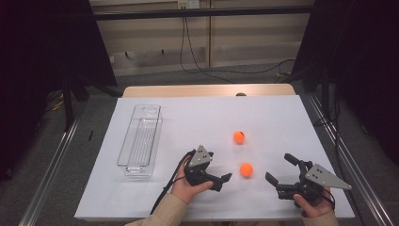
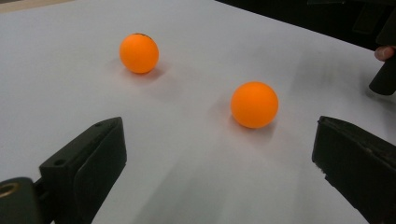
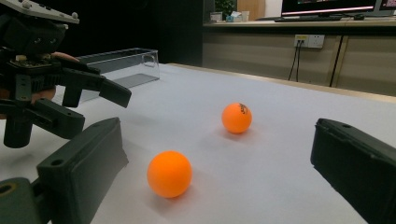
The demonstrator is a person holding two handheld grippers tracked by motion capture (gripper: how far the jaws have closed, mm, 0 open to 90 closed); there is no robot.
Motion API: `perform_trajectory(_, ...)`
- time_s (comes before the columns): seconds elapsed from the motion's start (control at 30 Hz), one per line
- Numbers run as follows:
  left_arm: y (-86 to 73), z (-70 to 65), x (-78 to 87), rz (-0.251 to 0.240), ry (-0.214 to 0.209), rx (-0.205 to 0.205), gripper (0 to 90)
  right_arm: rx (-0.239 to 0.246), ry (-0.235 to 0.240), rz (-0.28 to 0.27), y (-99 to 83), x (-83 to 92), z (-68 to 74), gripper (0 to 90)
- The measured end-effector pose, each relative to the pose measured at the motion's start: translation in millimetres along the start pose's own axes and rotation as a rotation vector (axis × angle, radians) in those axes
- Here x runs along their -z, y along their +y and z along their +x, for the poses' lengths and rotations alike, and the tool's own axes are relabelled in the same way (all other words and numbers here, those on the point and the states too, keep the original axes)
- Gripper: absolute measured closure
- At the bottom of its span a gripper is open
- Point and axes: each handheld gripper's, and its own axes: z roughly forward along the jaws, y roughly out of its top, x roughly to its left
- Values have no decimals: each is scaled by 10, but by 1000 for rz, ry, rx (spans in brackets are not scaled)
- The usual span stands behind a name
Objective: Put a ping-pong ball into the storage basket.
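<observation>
Closing in on the near ball from both sides

Lining up on the near smooth orange table-tennis ball (image 1: 246,169), I judge this to be the approach step, before any grasp. That ball lies on the white paper-covered table (image 1: 282,117), and I take it as my landmark. My black two-jaw left gripper (image 1: 225,181) hangs just to its left, jaws spread and nothing between them; my black two-jaw right gripper (image 1: 281,168) sits to its right, a little farther off, jaws likewise wide apart and empty. Neither touches the ball. A second orange ball with a small dark mark (image 1: 239,137) rests beyond the landmark, clear of it. The clear plastic rectangular bin (image 1: 140,141) stands well apart to the landmark's left, past the left gripper, and looks empty.

My reading is that the balls go into that bin. Next I would ease one gripper forward until its jaws straddle the near ball, low to the table, then close gently, since a round light ball could roll or squirt away if nudged off-centre.
</observation>
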Motion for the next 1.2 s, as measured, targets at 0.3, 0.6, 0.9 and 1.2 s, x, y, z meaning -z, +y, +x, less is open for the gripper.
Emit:
perform_trajectory(0.3,16,-17,-56,10,-11,-4,30,2,0,1,0,0,-3,25)
perform_trajectory(0.6,33,-50,-113,18,-19,-7,31,2,1,0,1,2,-4,25)
perform_trajectory(0.9,31,-64,-161,30,-28,-2,31,2,2,-1,2,2,-4,25)
perform_trajectory(1.2,58,-83,-208,41,-38,-7,31,3,1,-1,2,3,-3,25)
